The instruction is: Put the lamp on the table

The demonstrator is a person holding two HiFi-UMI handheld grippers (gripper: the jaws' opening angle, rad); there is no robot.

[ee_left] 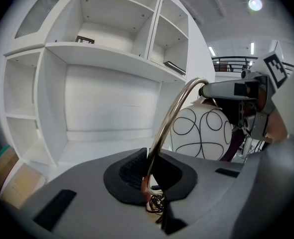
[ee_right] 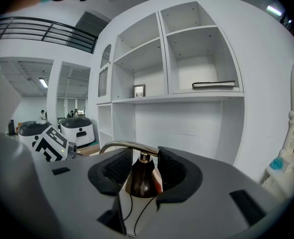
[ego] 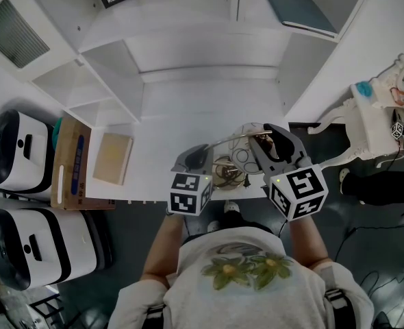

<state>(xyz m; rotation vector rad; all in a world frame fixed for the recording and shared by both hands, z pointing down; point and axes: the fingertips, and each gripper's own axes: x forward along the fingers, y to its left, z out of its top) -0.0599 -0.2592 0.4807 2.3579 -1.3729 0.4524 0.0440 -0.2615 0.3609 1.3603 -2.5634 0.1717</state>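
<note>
**Lamp carried in two grips.** L tongs [ee_left: 149,177] are pressed nearly together, pinching the lamp [ego: 246,155] by the low end of its thin bent stem [ee_left: 169,118]. R tongs [ee_right: 140,162] stand wide, clamped on the dark cap [ee_right: 139,180] above the white globe [ee_left: 202,133]. The lamp hangs betw. the two tongs, just over the near edge of the table [ego: 202,108]. Whether it touches the top can't be told.

Risks, as judged:
- The smooth stem may twist or slide in the narrow L pinch, since the globe end looks heavier.
- If the tongs drift apart or turn vs. each other, the stem could bend or the cap pull free.
- The loose cord [ee_left: 157,203] dangling under L tongs may snag the table edge.
- Set down this close to the edge, the lamp could tip off.
- A hard landing could crack the globe.
</note>
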